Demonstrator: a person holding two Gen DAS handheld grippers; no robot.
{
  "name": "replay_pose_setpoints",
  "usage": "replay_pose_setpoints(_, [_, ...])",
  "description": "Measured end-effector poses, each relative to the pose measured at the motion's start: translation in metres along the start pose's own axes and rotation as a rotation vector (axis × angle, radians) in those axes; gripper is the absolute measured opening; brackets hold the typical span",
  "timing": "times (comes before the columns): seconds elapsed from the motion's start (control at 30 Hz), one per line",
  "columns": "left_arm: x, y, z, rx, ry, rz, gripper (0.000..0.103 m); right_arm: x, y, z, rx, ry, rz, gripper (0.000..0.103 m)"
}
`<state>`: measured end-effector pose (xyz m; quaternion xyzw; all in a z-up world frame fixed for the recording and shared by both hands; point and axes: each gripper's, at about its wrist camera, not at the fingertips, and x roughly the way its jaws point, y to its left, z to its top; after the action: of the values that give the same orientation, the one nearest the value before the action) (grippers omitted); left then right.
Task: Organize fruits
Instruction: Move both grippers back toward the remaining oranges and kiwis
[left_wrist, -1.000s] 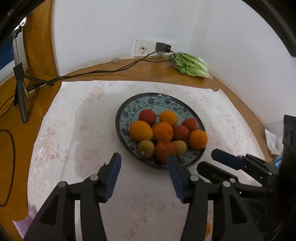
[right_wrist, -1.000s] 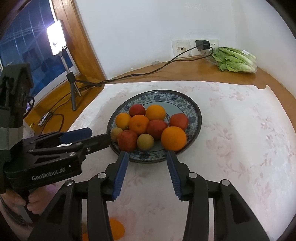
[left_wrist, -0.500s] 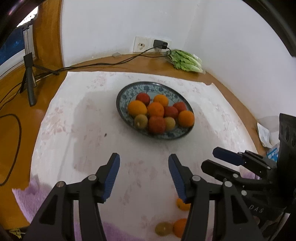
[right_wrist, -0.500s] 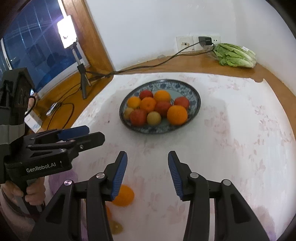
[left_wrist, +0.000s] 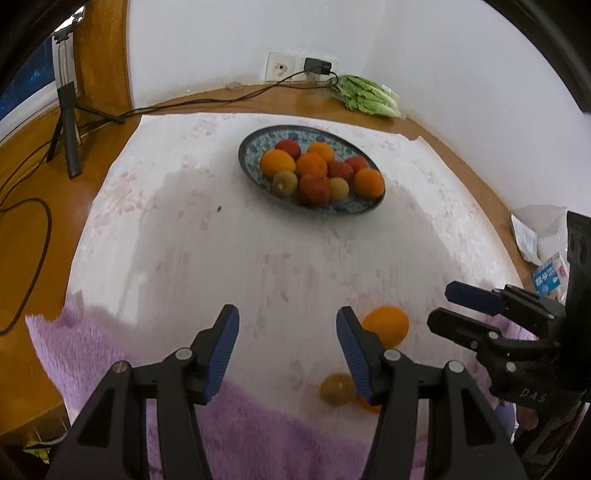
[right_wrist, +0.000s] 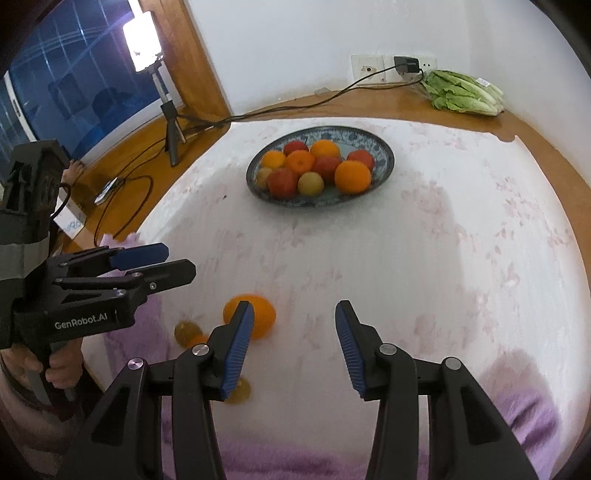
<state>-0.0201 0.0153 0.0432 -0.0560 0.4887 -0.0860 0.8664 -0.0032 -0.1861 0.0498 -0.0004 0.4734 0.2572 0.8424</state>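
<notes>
Worktop (left_wrist: 110, 206): wood, white flowered cloth (left_wrist: 229, 251) over the middle, purple fuzzy cloth (left_wrist: 266, 435) along the near edge. Wide bare stretch of white cloth between the plate (left_wrist: 248, 155) and both grippers; wall closes the far side and the right.

Fruit: plate well back on the cloth, holding oranges, red fruits and small brownish ones, touching in a cluster. Loose orange (right_wrist: 255, 314) lies on the cloth near the front edge, just beside the right gripper's left finger. A small brownish fruit (left_wrist: 336, 387) sits nearer still; motion blur, kind not clear. A second orange piece beside it is mostly hidden behind the fingers; cannot identify.

Left gripper (left_wrist: 288, 350): fingers spread wide, nothing between them, above the cloth. Right gripper (right_wrist: 293, 347): fingers likewise wide apart, holding nothing; contact with the loose orange cannot be judged.

Lettuce (right_wrist: 461, 92) in the far corner by the wall socket (left_wrist: 280, 66).
</notes>
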Motion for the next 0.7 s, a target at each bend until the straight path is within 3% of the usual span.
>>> replay_pose_setpoints(0.7, [-0.003, -0.009, -0.037, 0.043, 0.064, -0.051, 0.058, -0.005, 0.014, -0.034, -0.036, 0.05, 0.025, 0.047])
